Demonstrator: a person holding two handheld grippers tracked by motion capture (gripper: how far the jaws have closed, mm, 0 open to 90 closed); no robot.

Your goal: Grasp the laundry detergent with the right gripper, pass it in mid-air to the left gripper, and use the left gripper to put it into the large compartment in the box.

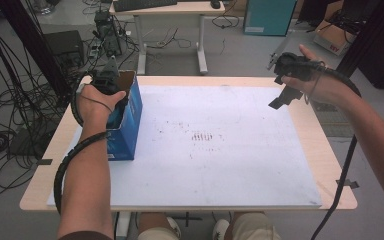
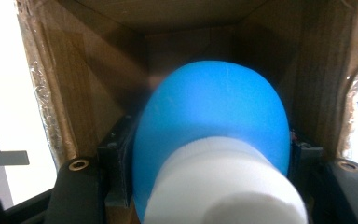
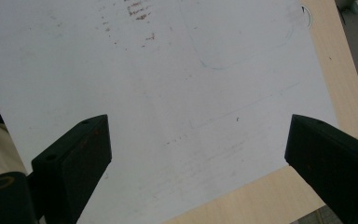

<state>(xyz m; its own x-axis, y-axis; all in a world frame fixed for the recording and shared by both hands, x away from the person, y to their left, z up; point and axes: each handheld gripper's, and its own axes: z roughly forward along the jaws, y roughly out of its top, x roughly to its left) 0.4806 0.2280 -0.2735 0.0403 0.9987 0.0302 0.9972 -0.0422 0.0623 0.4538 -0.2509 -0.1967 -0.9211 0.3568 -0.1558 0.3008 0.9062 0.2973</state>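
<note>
An open-topped box (image 1: 131, 112), blue outside and brown cardboard inside, stands at the left side of the white sheet (image 1: 220, 150). My left gripper (image 1: 109, 82) reaches down into it. In the left gripper view the box's cardboard walls (image 2: 93, 84) surround a blue bottle (image 2: 214, 107) with a white cap (image 2: 223, 186), and my left gripper (image 2: 209, 156) is shut on the bottle, its jaws pressing on both sides. My right gripper (image 1: 280, 100) hangs above the sheet's far right corner, open, with nothing between its jaws (image 3: 198, 140).
The wooden table (image 1: 325, 150) shows as a border around the sheet, which carries faint brown marks (image 1: 202, 136) at its middle. Beyond the table stand a second desk (image 1: 170, 10), a teal box (image 1: 267, 17) and tangled floor cables (image 1: 10, 100).
</note>
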